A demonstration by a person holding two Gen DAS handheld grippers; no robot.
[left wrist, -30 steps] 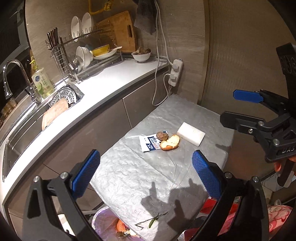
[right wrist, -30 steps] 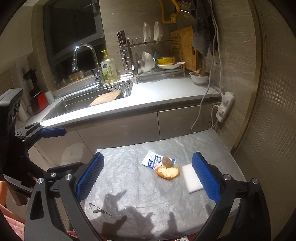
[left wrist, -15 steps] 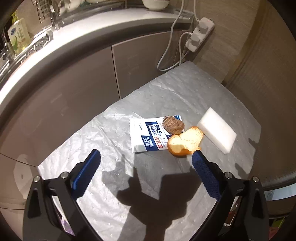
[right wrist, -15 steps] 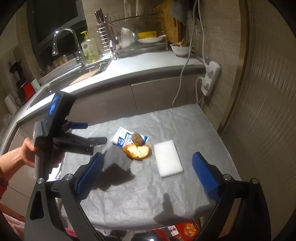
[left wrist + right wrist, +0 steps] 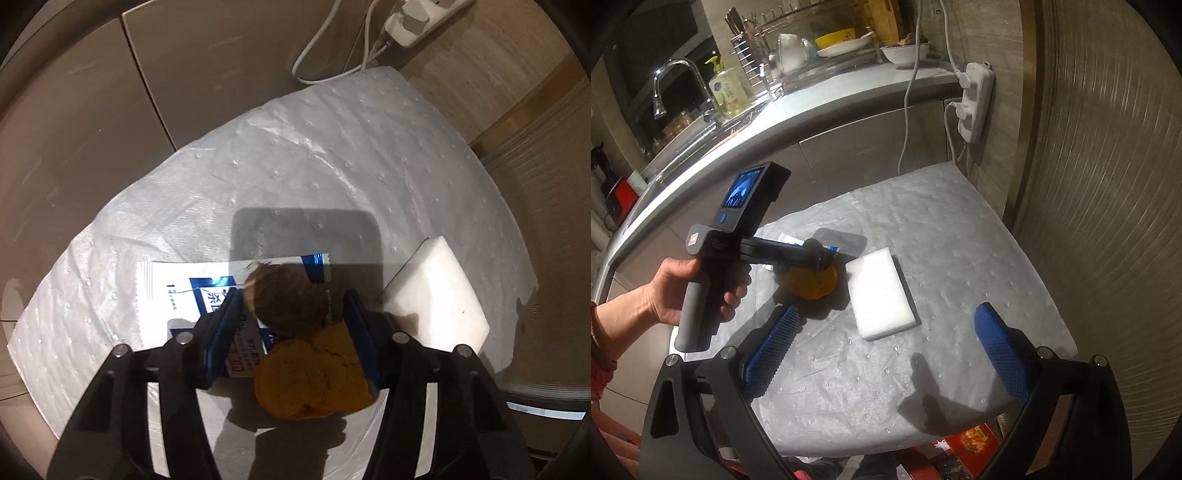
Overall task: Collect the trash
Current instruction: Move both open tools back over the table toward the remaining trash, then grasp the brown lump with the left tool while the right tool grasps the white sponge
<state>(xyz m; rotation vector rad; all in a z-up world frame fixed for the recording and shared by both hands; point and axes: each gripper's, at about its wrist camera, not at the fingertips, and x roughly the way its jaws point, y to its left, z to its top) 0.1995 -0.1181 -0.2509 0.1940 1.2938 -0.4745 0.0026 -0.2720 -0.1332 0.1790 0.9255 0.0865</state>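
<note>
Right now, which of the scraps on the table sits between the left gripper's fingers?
The dark brown round lump, flanked by the left gripper. The orange bread piece lies nearer the camera; the blue-and-white wrapper lies flat beneath.

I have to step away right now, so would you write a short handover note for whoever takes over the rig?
Left gripper: jaws partly closed around the brown round scrap; a firm grip cannot be confirmed. It is low over the table.
Right gripper: open, empty, held back above the table's near edge.
On the padded table cover: the brown scrap lies on the blue-and-white wrapper, the orange peel touches it, and the white sponge block sits just to the right.
Done: nothing visibly removed from this group.
Left: finish the grasp, lift the scrap, then collect peel and wrapper. No bin is in view now.
</note>
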